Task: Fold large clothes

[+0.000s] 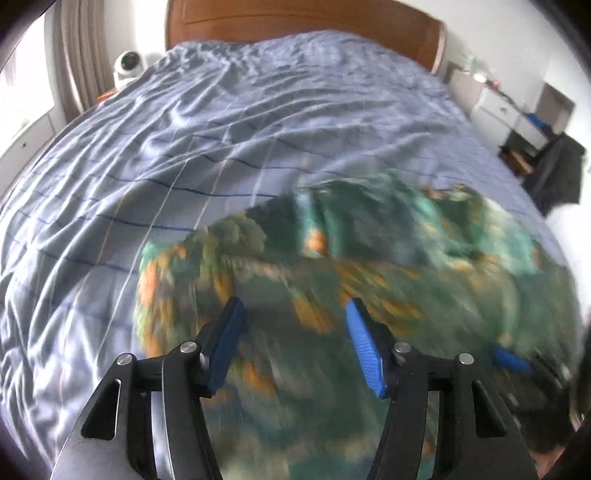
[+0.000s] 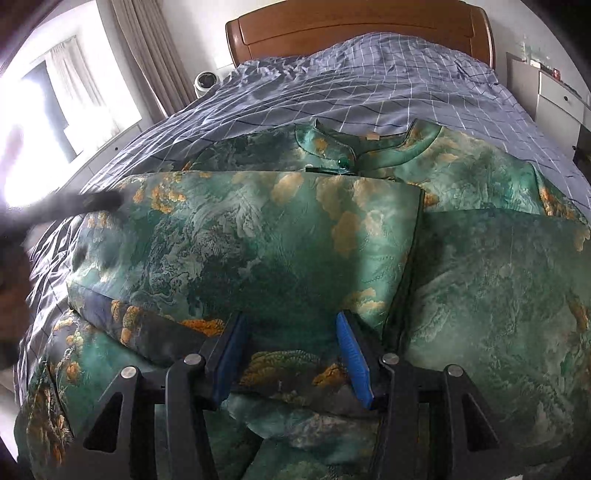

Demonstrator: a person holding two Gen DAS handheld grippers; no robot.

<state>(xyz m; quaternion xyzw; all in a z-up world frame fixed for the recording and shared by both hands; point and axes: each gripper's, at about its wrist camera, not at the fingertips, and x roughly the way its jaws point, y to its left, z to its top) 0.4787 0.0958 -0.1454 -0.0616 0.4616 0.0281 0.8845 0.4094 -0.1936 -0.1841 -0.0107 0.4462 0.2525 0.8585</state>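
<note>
A large green garment with orange and cream cloud patterns (image 2: 280,236) lies on the bed, collar (image 2: 369,147) toward the headboard, both sides folded in over the middle. My right gripper (image 2: 291,325) is open, its blue pads just above the garment's near part. My left gripper (image 1: 295,314) is open and empty over the garment (image 1: 369,258), which is blurred in the left wrist view. The left gripper shows as a dark blur (image 2: 92,201) at the garment's left edge in the right wrist view. The right gripper's blue pad (image 1: 511,360) shows low right in the left wrist view.
The bed has a wrinkled blue checked sheet (image 1: 221,129) and a brown wooden headboard (image 2: 351,29). A white round device (image 2: 205,83) sits left of the bed by curtains. White drawers (image 2: 554,96) stand right of the bed. Dark clothing (image 1: 557,173) hangs at the right.
</note>
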